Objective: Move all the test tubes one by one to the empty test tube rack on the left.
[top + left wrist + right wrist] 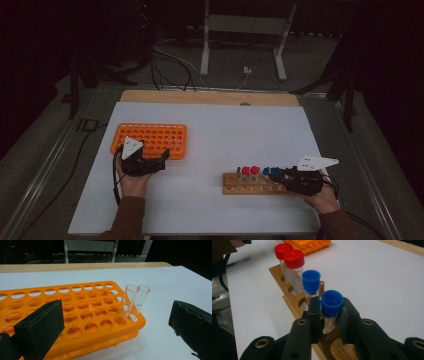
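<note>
Right tongs [329,322] clamped around blue-capped clear tube [331,308] seated at right end of wooden rack [287,298], near right on white table [225,135]. Left tongs [115,322] spread wide beside orange plastic rack [75,315]. Risk: tilted pull, jamming tube, dragging rack.

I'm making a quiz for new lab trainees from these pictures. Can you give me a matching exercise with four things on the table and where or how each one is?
Things:
1. nearest blue-capped tube
2. red-capped tubes
3. clear uncapped tubes
4. left hand-held gripper

States:
A. standing in a corner of the orange rack
B. jaws wide apart, holding nothing
C. between the jaws of the right hand-held gripper
D. at the far end of the row in the wooden rack, as the right gripper view shows it

Pairs: 1-C, 2-D, 3-A, 4-B
</note>
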`<action>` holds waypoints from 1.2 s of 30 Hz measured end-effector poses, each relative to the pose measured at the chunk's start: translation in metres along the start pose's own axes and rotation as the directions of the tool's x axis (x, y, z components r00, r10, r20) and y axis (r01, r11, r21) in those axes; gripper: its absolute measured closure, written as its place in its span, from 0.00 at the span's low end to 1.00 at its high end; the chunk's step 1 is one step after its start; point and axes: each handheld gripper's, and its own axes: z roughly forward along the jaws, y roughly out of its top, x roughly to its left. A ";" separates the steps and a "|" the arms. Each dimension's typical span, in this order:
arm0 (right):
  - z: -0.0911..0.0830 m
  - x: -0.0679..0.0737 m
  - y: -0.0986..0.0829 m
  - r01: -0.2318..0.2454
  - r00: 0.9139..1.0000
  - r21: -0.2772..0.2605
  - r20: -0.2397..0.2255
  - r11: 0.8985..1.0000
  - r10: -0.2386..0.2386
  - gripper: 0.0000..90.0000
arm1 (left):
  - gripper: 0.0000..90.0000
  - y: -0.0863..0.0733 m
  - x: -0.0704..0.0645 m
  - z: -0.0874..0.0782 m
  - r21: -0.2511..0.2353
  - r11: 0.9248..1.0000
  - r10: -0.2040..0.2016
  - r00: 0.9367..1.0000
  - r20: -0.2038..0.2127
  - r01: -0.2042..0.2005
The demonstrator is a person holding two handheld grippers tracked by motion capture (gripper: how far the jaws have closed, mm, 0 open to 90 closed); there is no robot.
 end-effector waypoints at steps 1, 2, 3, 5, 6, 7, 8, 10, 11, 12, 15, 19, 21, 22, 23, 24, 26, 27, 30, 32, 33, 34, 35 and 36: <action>0.000 0.000 0.001 0.001 1.000 0.003 0.000 1.000 -0.001 0.84 | 0.01 0.000 0.000 0.000 -0.001 1.000 -0.001 1.000 0.000 0.001; 0.000 0.000 0.001 0.000 1.000 0.003 -0.001 1.000 0.000 0.84 | 0.01 0.000 0.000 0.000 0.000 1.000 0.000 1.000 0.000 0.000; 0.001 0.000 0.001 0.002 1.000 0.003 0.000 1.000 -0.002 0.84 | 0.01 0.000 0.000 0.000 0.000 1.000 0.002 1.000 -0.001 -0.002; 0.000 0.000 0.001 0.001 1.000 0.003 -0.001 1.000 -0.001 0.85 | 0.01 0.000 0.000 0.000 0.002 1.000 0.006 1.000 -0.002 -0.006; 0.000 0.000 0.002 0.000 1.000 0.004 -0.001 1.000 0.000 0.84 | 0.01 -0.001 0.000 0.000 0.003 1.000 0.007 1.000 0.000 -0.007; -0.001 0.000 0.003 0.001 1.000 0.002 0.000 1.000 -0.001 0.84 | 0.01 -0.001 0.000 0.001 0.004 1.000 0.007 1.000 0.001 -0.007; -0.002 0.000 0.004 -0.002 1.000 -0.002 -0.003 1.000 0.002 0.85 | 0.01 -0.001 0.000 0.001 0.005 1.000 0.008 1.000 0.002 -0.008; -0.004 -0.002 0.006 -0.011 1.000 -0.016 -0.008 1.000 0.011 0.85 | 0.01 -0.001 -0.001 0.001 0.009 1.000 0.012 1.000 0.003 -0.012; -0.006 -0.002 0.007 -0.015 1.000 -0.019 -0.009 1.000 0.015 0.85 | 0.01 -0.001 -0.001 0.001 0.011 1.000 0.016 1.000 0.005 -0.016; -0.007 -0.002 0.008 -0.016 1.000 -0.025 -0.012 1.000 0.015 0.85 | 0.01 -0.001 -0.002 0.001 0.011 1.000 0.017 1.000 0.005 -0.017; -0.011 -0.004 0.013 -0.020 1.000 -0.039 -0.019 0.999 0.019 0.85 | 0.01 -0.001 -0.002 0.002 0.013 1.000 0.017 1.000 0.007 -0.017; -0.016 -0.005 0.020 -0.027 0.999 -0.050 -0.028 0.998 0.026 0.85 | 0.01 -0.001 -0.003 0.002 0.019 1.000 0.025 1.000 0.006 -0.025; -0.020 -0.005 0.024 -0.026 0.999 -0.059 -0.030 0.998 0.025 0.85 | 0.01 -0.001 -0.003 0.002 0.020 0.999 0.029 1.000 0.006 -0.029; -0.022 -0.006 0.026 -0.027 0.999 -0.062 -0.033 0.998 0.025 0.85 | 0.01 -0.001 -0.004 0.002 0.020 0.999 0.030 1.000 0.008 -0.030; -0.023 -0.007 0.028 -0.032 0.999 -0.065 -0.037 0.997 0.029 0.85 | 0.01 -0.001 -0.004 0.002 0.021 0.999 0.031 0.999 0.009 -0.031; -0.025 -0.007 0.030 -0.029 0.999 -0.065 -0.036 0.997 0.027 0.85 | 0.01 -0.001 -0.004 0.002 0.020 0.999 0.031 0.999 0.010 -0.031; -0.028 -0.008 0.035 -0.022 0.999 -0.069 -0.039 0.997 0.020 0.85 | 0.01 -0.001 -0.005 0.002 0.020 0.999 0.030 0.999 0.011 -0.031; -0.030 -0.008 0.038 -0.021 0.999 -0.070 -0.039 0.997 0.018 0.85 | 0.01 -0.001 -0.005 0.002 0.020 0.999 0.032 0.999 0.013 -0.032; -0.035 -0.009 0.047 -0.014 0.999 -0.085 -0.039 0.996 0.011 0.85 | 0.01 0.001 -0.006 0.000 0.014 0.999 0.030 0.999 0.024 -0.031; -0.038 -0.010 0.054 -0.008 1.000 -0.100 -0.031 0.995 0.005 0.85 | 0.01 0.003 -0.008 0.000 0.007 0.999 0.033 0.999 0.030 -0.033; -0.039 -0.010 0.056 -0.010 1.000 -0.106 -0.028 0.994 0.007 0.85 | 0.01 0.004 -0.010 -0.001 0.006 0.999 0.034 0.999 0.034 -0.034; -0.040 -0.012 0.059 -0.009 1.000 -0.115 -0.022 0.993 0.007 0.85 | 0.01 0.005 -0.011 -0.001 0.005 0.999 0.037 0.999 0.039 -0.037; -0.040 -0.013 0.061 -0.012 1.000 -0.121 -0.016 0.993 0.011 0.85 | 0.01 0.006 -0.013 -0.001 0.001 0.999 0.040 0.998 0.043 -0.040; -0.040 -0.014 0.064 -0.013 1.000 -0.126 -0.014 0.992 0.012 0.85 | 0.01 0.007 -0.014 -0.001 0.000 0.999 0.044 0.998 0.048 -0.044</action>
